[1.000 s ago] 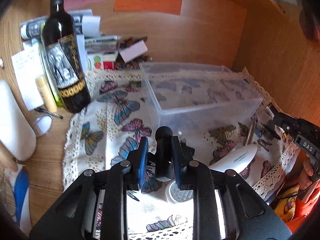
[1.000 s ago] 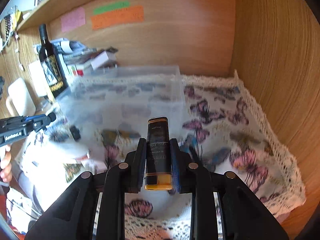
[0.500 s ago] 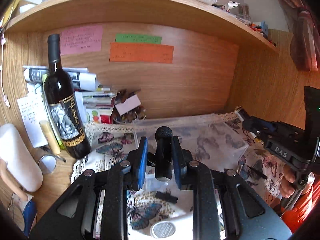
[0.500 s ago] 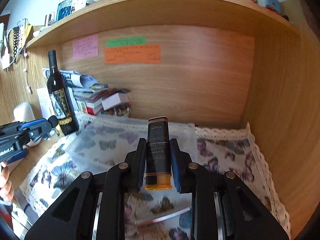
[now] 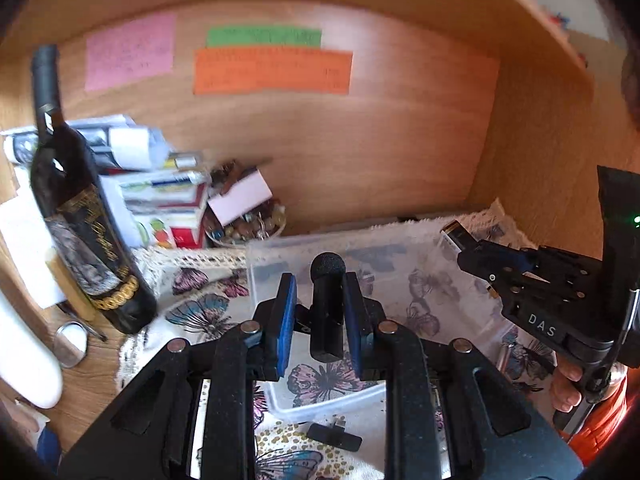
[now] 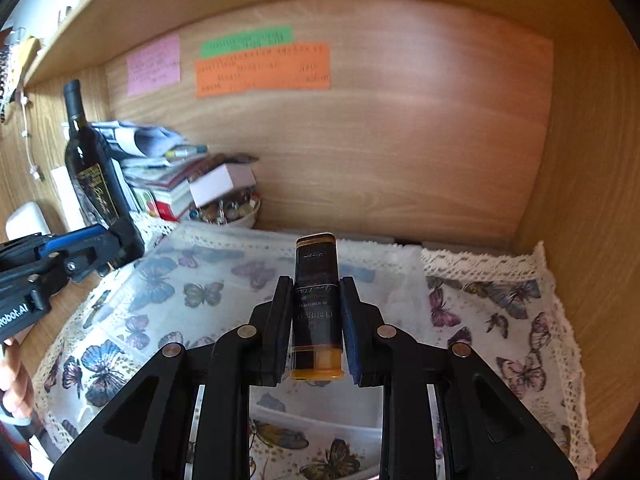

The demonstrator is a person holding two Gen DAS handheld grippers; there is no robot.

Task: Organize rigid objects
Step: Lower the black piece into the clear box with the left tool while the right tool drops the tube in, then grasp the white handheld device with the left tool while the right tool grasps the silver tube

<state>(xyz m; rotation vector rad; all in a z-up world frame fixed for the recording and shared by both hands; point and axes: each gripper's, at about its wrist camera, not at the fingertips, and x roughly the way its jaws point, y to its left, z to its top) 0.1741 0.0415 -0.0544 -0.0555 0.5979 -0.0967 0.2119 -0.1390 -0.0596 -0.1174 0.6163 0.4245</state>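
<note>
My left tool (image 5: 319, 312) grips a small black foam-tipped microphone (image 5: 327, 304) upright, while my right tool (image 6: 316, 316) clamps a dark bottle with an amber base (image 6: 318, 312), its label reading partly "CERTIFIED". I hold both above the clear plastic box (image 5: 332, 400) on the butterfly cloth (image 6: 500, 320), I judge so they can drop in. A small black adapter (image 5: 334, 436) lies just near the box. "DAS" marks the right tool's side. Far left on the desk (image 5: 92, 380) stands a wine bottle (image 5: 80, 216); the wall notes (image 6: 262, 68) are illegible.

Black left gripper (image 5: 320, 308) with blue pads, silver screws; right gripper (image 6: 316, 312) alike
</note>
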